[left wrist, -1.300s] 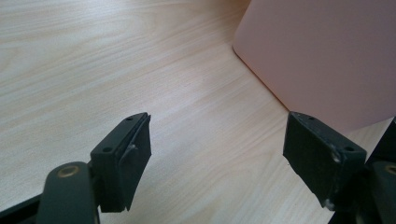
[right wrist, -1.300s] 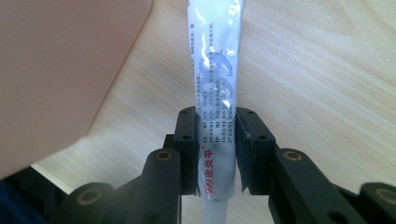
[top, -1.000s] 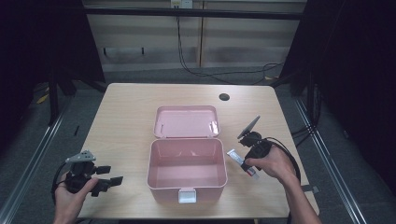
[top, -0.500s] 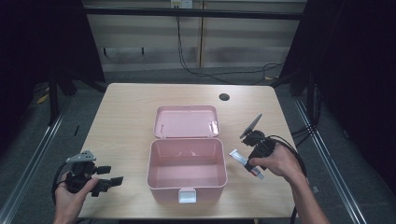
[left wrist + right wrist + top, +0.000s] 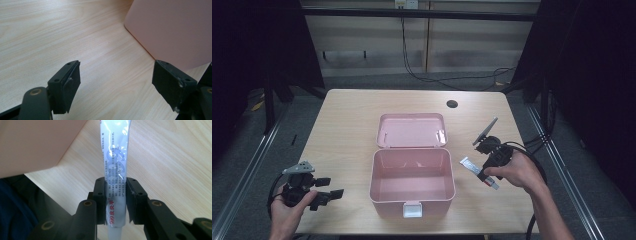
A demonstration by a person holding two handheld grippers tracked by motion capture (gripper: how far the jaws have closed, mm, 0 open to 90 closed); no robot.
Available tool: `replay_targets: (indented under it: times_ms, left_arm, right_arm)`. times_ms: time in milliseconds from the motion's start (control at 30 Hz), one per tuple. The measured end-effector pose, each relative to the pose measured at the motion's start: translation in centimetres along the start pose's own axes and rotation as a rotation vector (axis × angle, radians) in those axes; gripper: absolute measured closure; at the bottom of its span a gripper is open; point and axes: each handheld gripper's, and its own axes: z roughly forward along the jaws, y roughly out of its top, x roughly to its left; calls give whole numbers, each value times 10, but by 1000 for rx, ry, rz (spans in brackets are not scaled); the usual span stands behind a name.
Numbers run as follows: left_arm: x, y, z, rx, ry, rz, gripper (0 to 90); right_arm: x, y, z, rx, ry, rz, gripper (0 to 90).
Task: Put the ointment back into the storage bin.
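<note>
High view: pink box (image 5: 413, 182) at the middle of the wooden surface (image 5: 347, 125), its hinged lid (image 5: 412, 130) thrown back flat behind it and its white latch (image 5: 412, 210) on the near wall. Right of the box, the right tongs (image 5: 473, 167), held in the person's right hand (image 5: 517, 172), pinch a white tube (image 5: 471, 165); the tube lies just beside the box's right wall, outside it. Left of the box, near the front edge of the surface, the left tongs (image 5: 328, 189) rest in the left hand (image 5: 287, 212), well apart from the box. A dark round hole (image 5: 452, 104) sits behind the box, toward the far right of the surface.

Right gripper view: jaws pressed on the tube (image 5: 116, 177) from both sides near its lower end, red print showing between them; box wall (image 5: 37, 145) at upper left.

Left gripper view: jaws spread wide with bare wood between them; box corner (image 5: 172, 30) at upper right.
</note>
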Motion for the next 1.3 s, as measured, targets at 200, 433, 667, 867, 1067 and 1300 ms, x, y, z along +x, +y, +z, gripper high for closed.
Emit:
replay_targets:
  times_ms: [200,433,667,867,1067,1300]
  left_arm:
    - [0,0,0,-2,1,0,227]
    - [0,0,0,-2,1,0,227]
    - [0,0,0,-2,3,1,226]
    - [0,0,0,-1,-1,1,227]
    - [0,0,0,-2,-1,1,227]
    - [0,0,0,-2,0,1,227]
  right_arm:
    - [1,0,-8,4,-3,-16,714]
    - [4,-2,-17,0,-4,-47,715]
    - [7,-3,-26,-4,-13,-87,715]
    - [8,-4,-36,-14,-5,-108,715]
    - [14,-5,-49,-18,-7,-149,715]
    - [20,-1,-58,-33,-9,-193,714]
